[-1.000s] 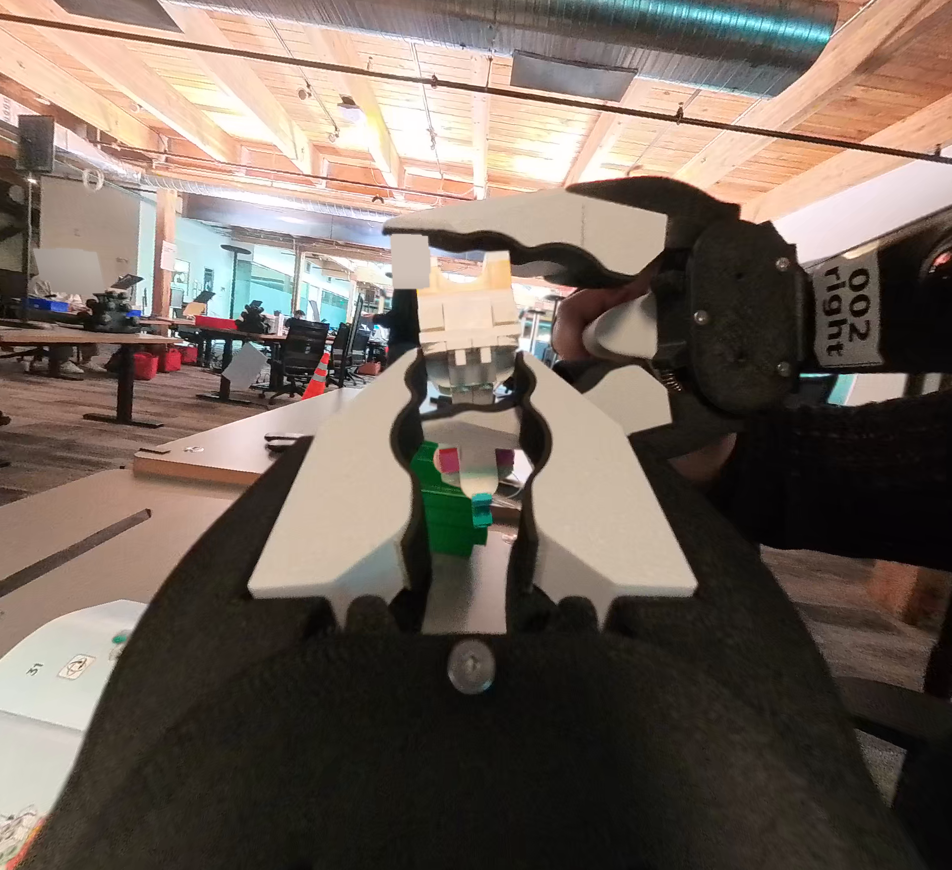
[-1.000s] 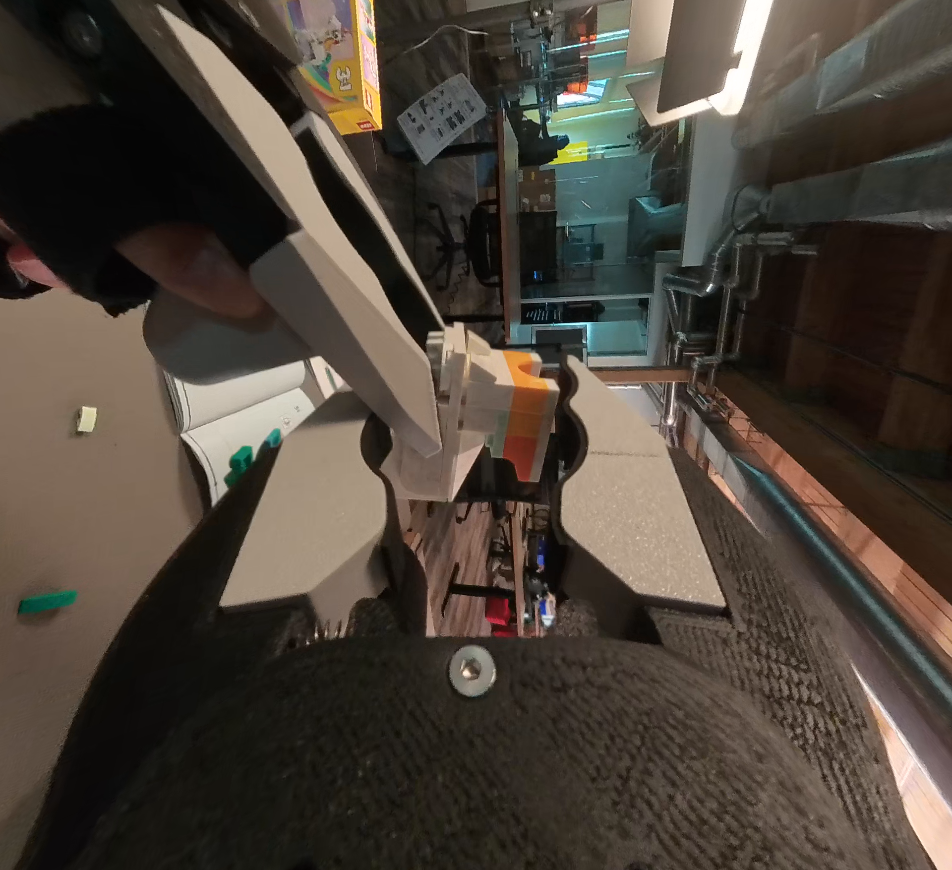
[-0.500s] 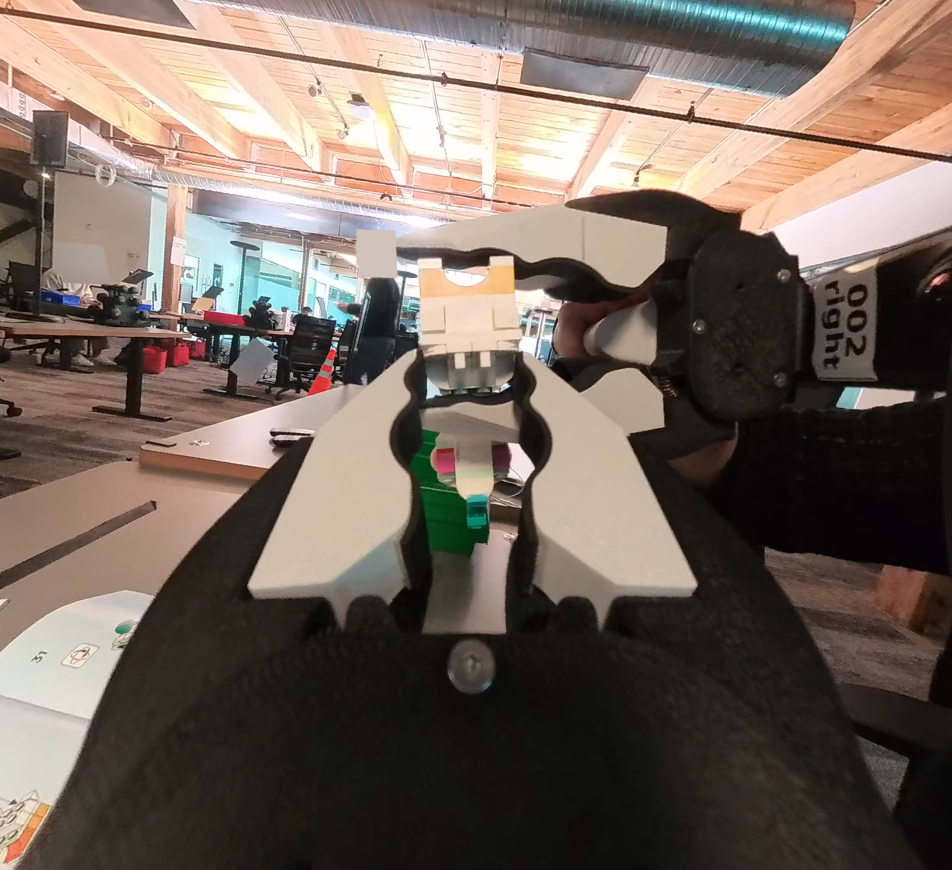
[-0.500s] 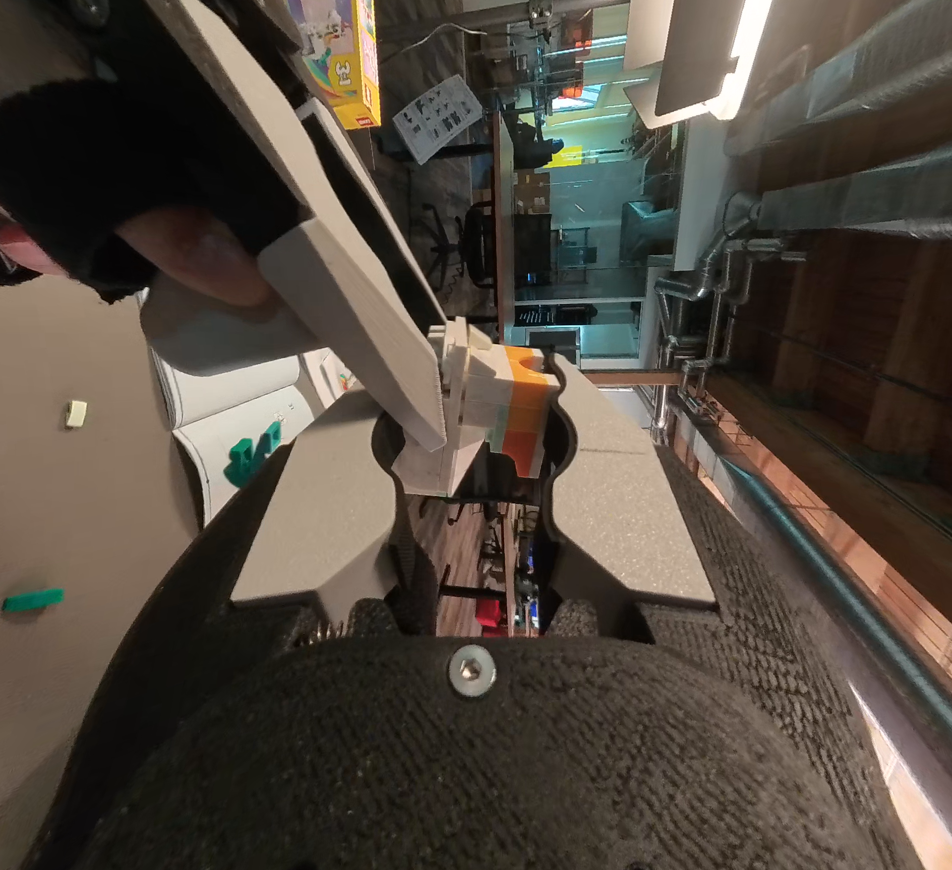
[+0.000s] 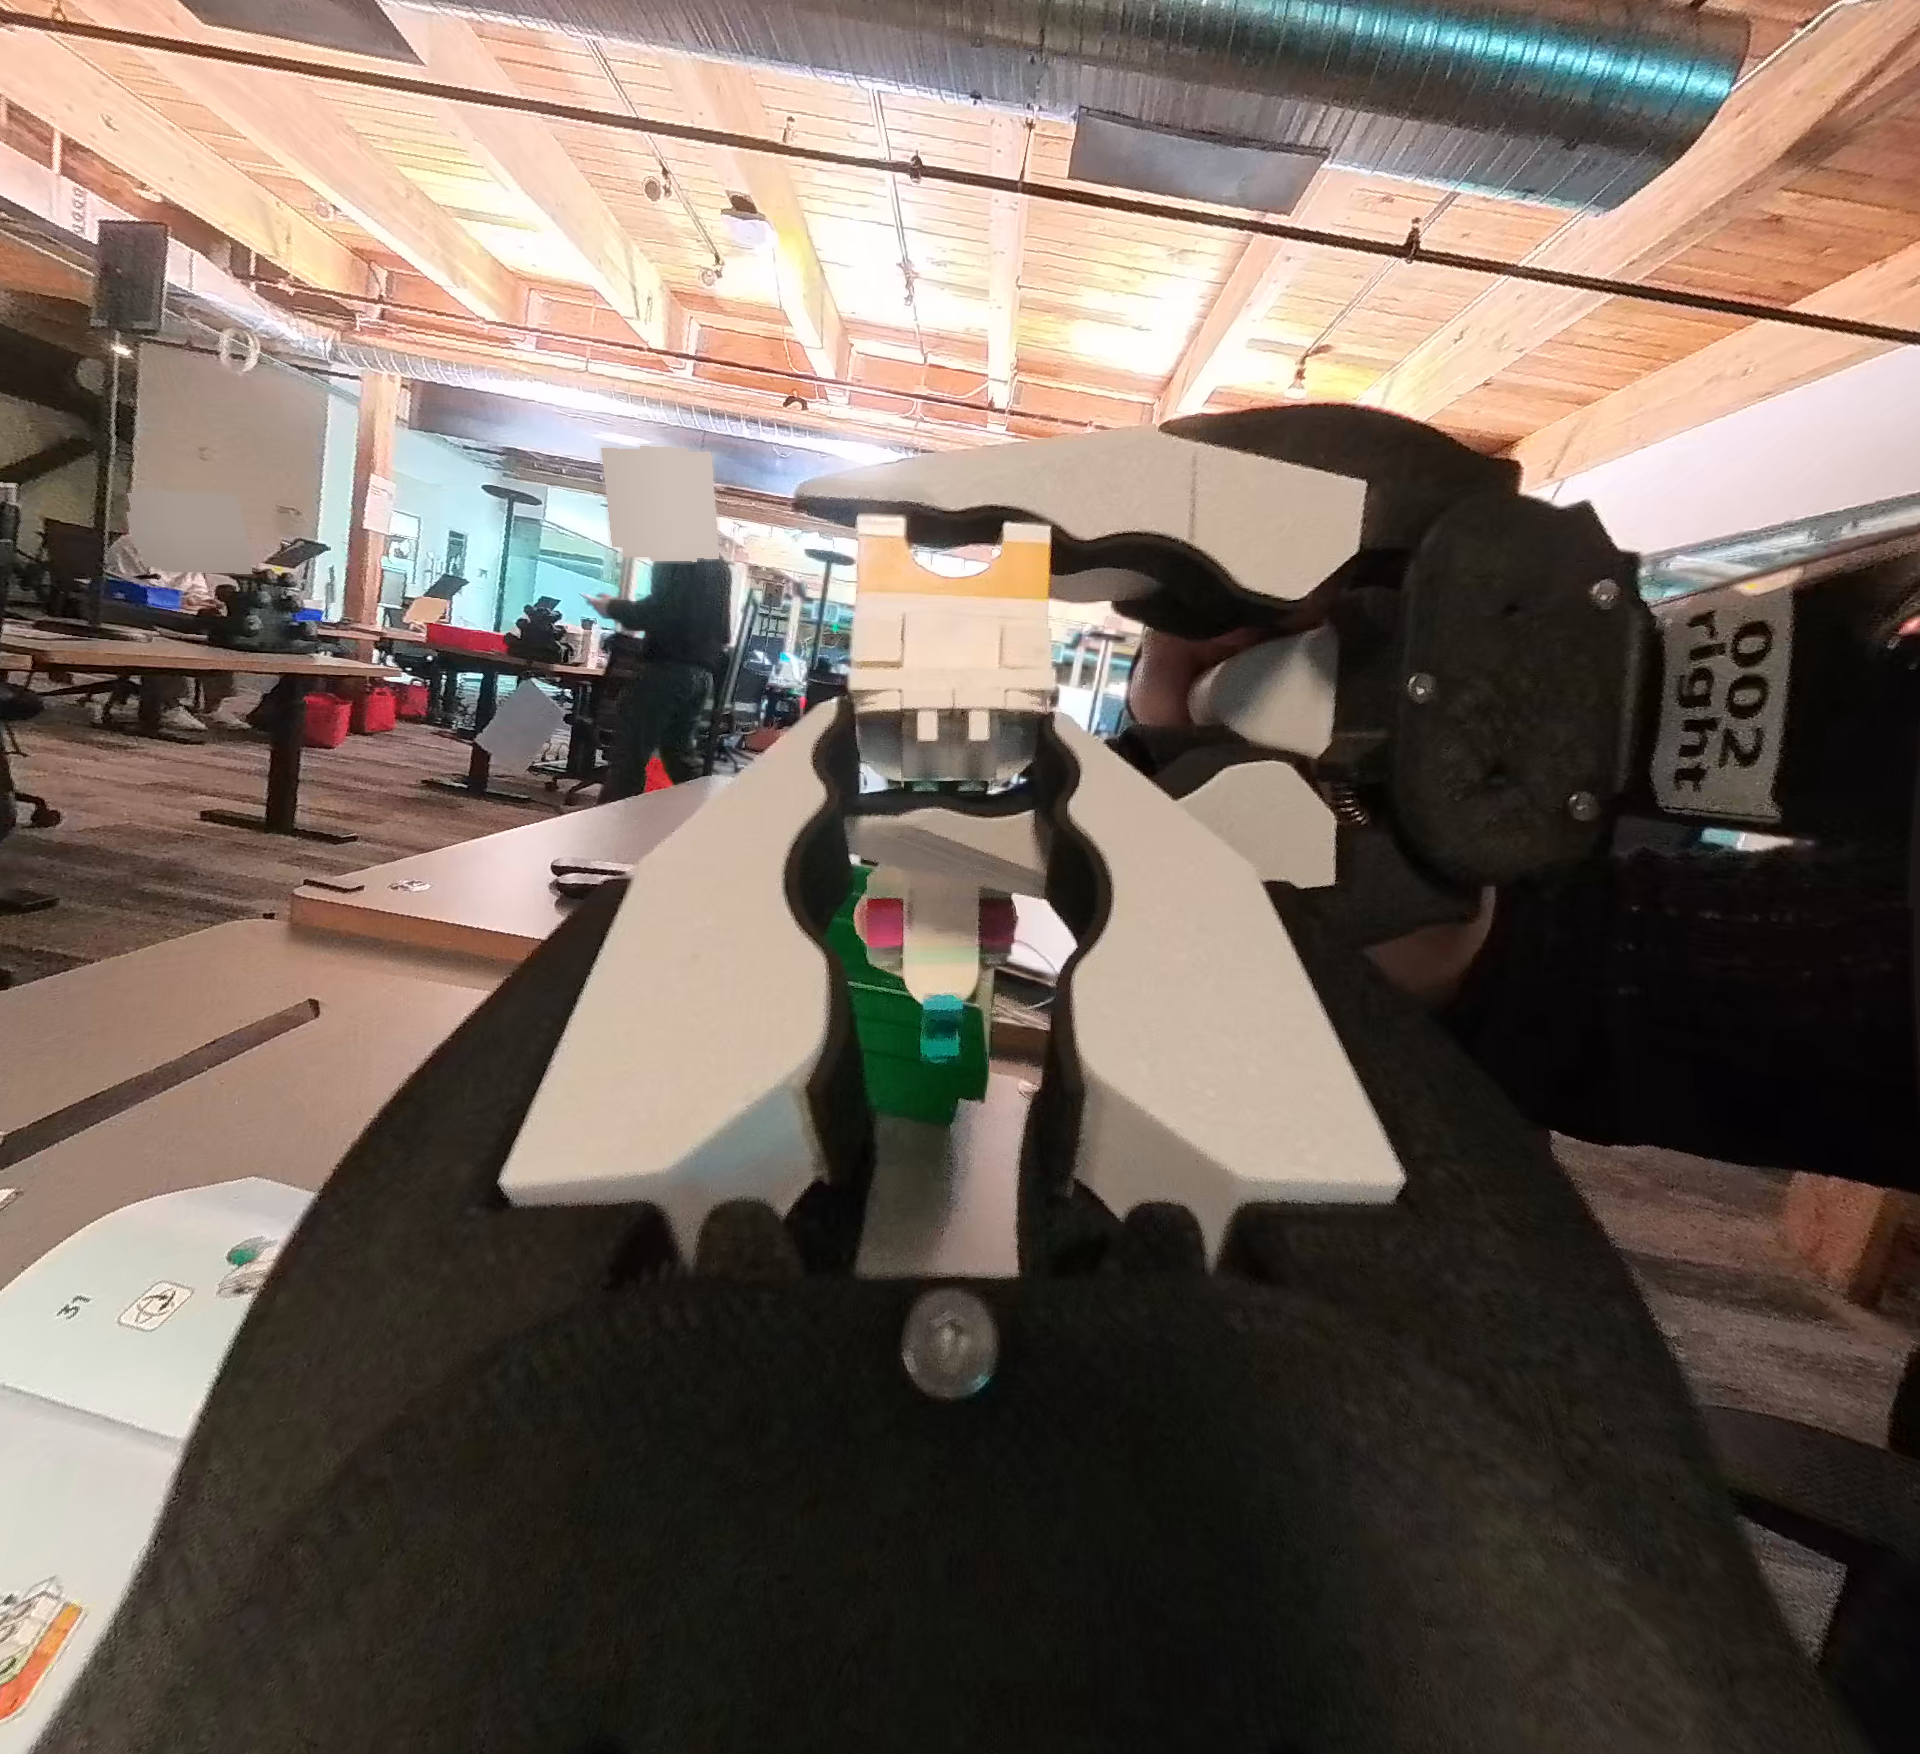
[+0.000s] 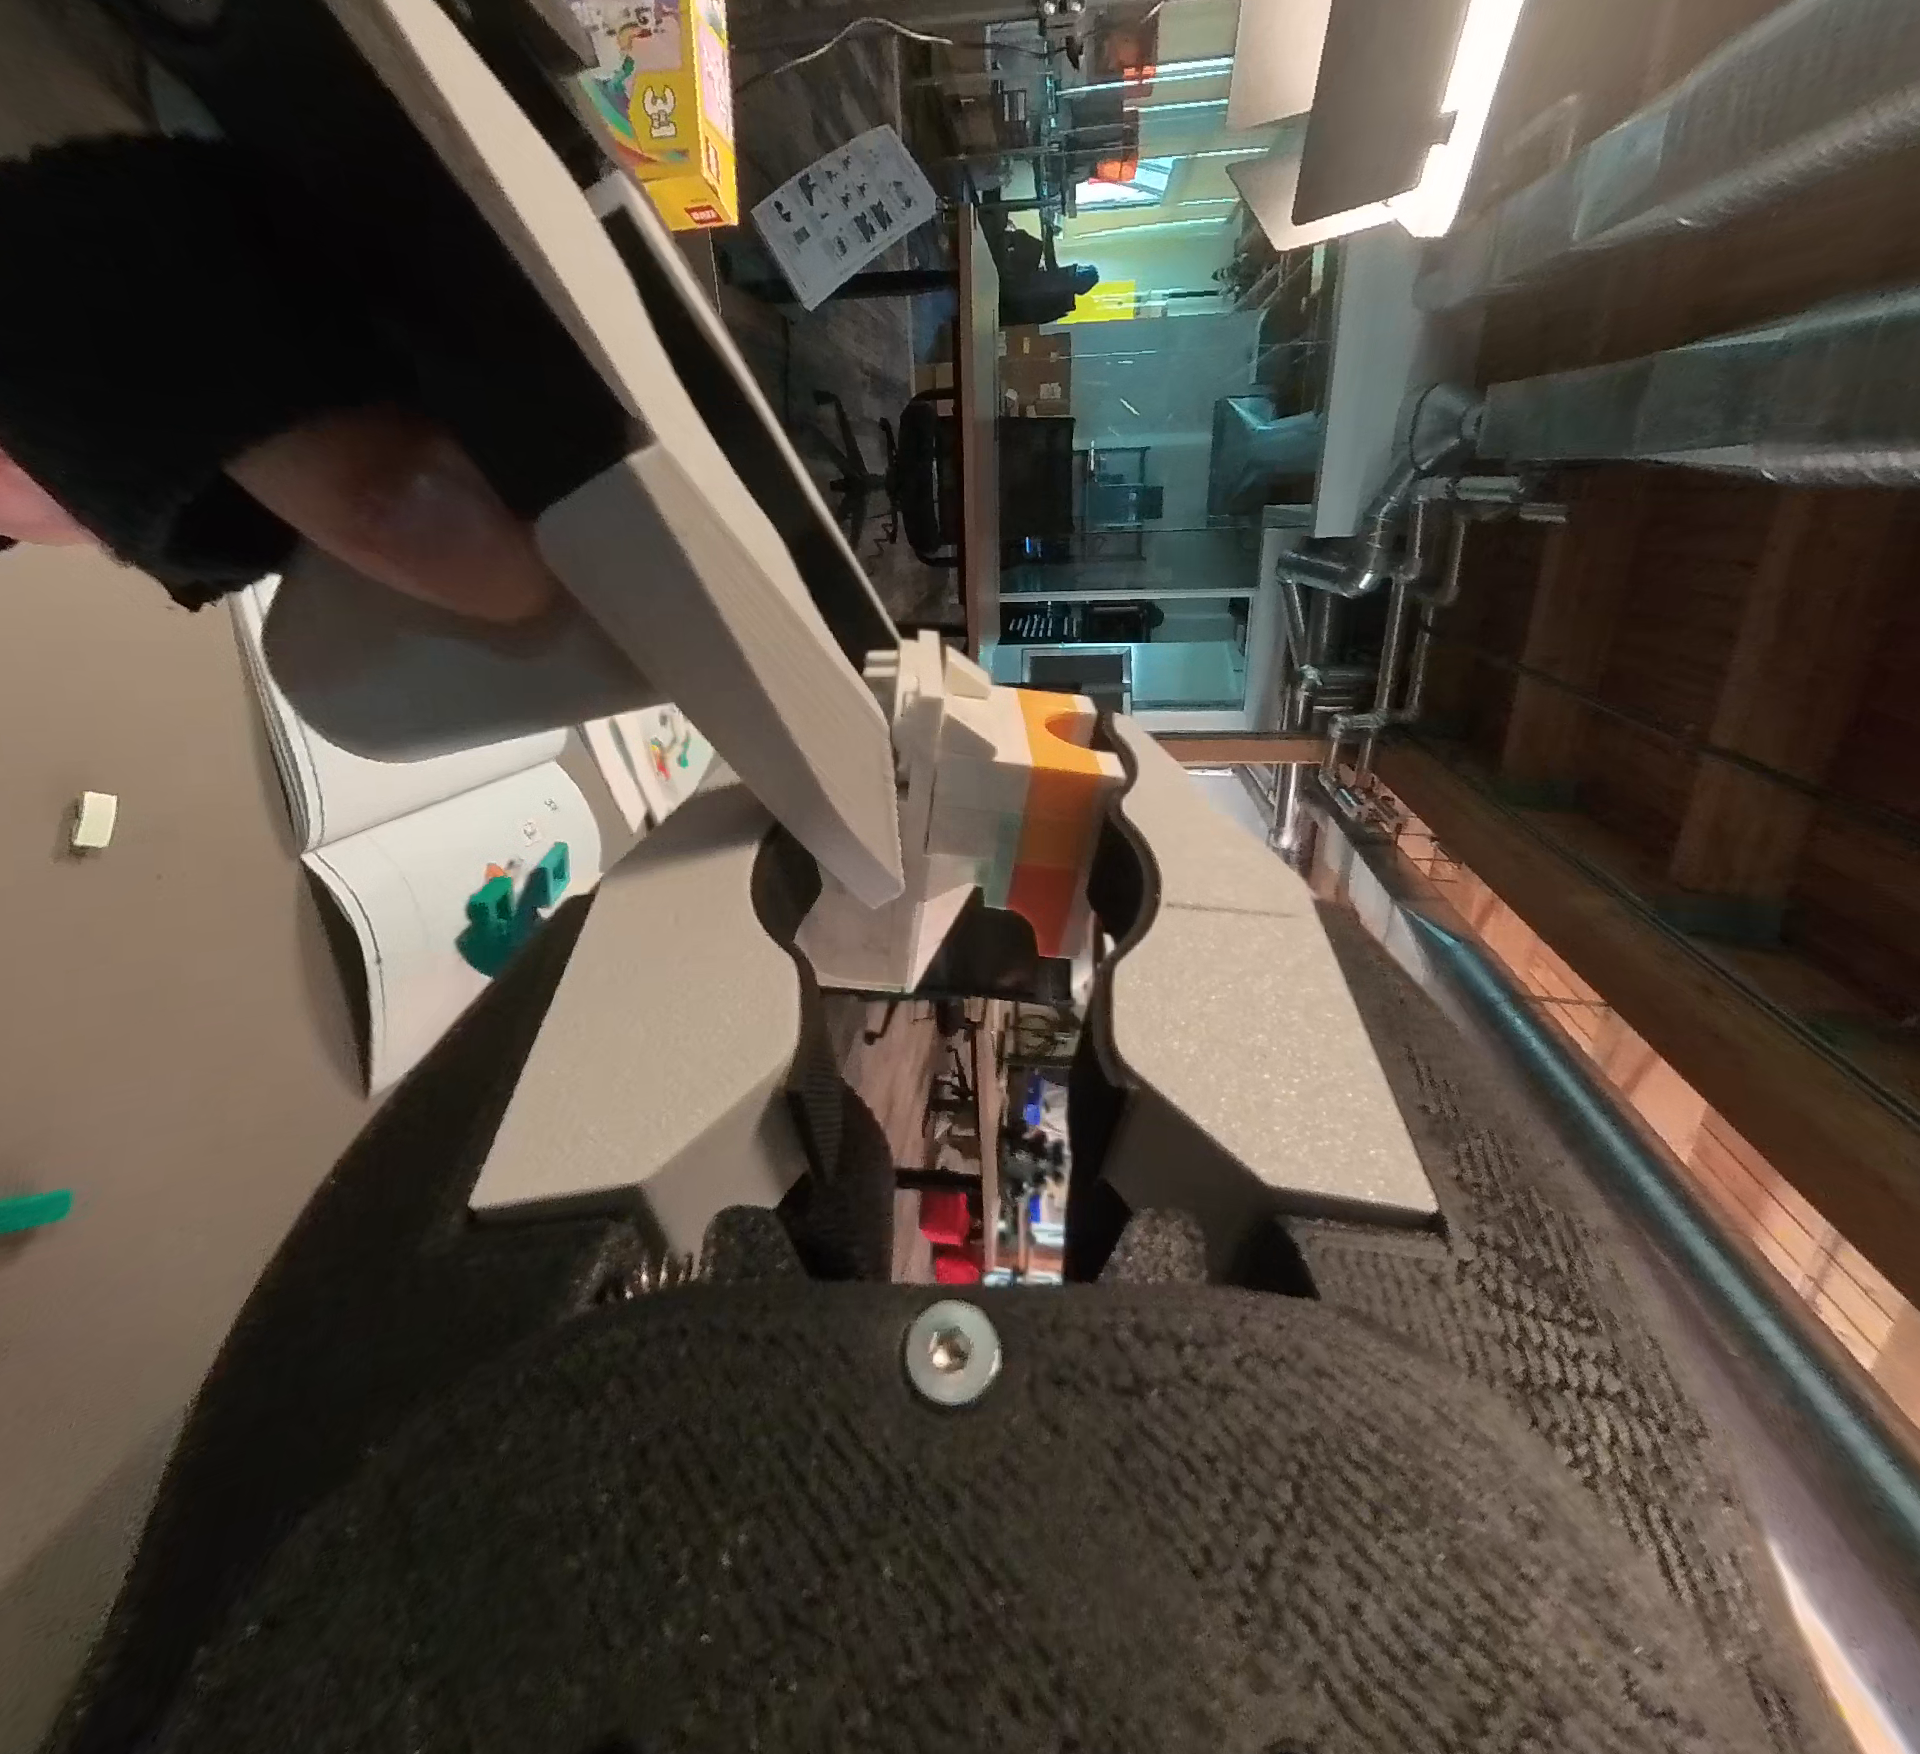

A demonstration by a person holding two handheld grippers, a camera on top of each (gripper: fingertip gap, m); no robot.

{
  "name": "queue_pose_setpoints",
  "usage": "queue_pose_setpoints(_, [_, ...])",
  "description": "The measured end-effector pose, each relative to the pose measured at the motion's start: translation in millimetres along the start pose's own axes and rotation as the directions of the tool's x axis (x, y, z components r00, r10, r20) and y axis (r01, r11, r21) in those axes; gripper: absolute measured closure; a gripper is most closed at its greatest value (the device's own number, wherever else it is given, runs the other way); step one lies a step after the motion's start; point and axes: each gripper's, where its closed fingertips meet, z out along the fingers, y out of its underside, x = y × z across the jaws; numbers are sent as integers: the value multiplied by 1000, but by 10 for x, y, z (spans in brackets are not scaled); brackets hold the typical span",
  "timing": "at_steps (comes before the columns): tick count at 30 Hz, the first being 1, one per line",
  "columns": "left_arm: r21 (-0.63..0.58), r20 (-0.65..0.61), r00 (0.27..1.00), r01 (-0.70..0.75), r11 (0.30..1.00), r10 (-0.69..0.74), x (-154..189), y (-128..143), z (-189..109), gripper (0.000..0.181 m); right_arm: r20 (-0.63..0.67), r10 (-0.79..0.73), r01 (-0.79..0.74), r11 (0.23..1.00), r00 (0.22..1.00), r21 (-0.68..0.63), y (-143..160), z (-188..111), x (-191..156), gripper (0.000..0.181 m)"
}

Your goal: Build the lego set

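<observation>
A small white and orange lego model is held up above the table between both grippers. My left gripper is shut on its white lower part. My right gripper comes in from the right in the left wrist view, one finger pressed on the orange top. In the right wrist view the model sits between my right fingers, orange side against the right finger, with a left gripper finger crossing in from the upper left. A green brick block with pink and teal parts shows behind, between my left fingers.
An open instruction booklet lies on the tan table; it shows in the right wrist view with teal pieces on it. A teal piece, a small white piece and the yellow set box are nearby.
My right gripper's fingers have closed a little onto the model. Both grippers stay joined at the model and have shifted only slightly.
</observation>
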Motion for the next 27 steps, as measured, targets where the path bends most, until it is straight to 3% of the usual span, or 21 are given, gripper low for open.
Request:
queue_pose_setpoints(14, [-43,41,996,-81,996,83,10,17,7,149,-63,-97,98,995,993,3,-8,-29,21,130])
queue_pose_setpoints(20, [-84,63,988,-134,987,140,-11,93,31,149,-73,-75,77,997,994,28,46,-23,-28,129])
queue_pose_setpoints(27, [-130,82,992,-85,988,96,-113,263,64,149,-15,-27,28,999,1000,29,182,56,-176,129])
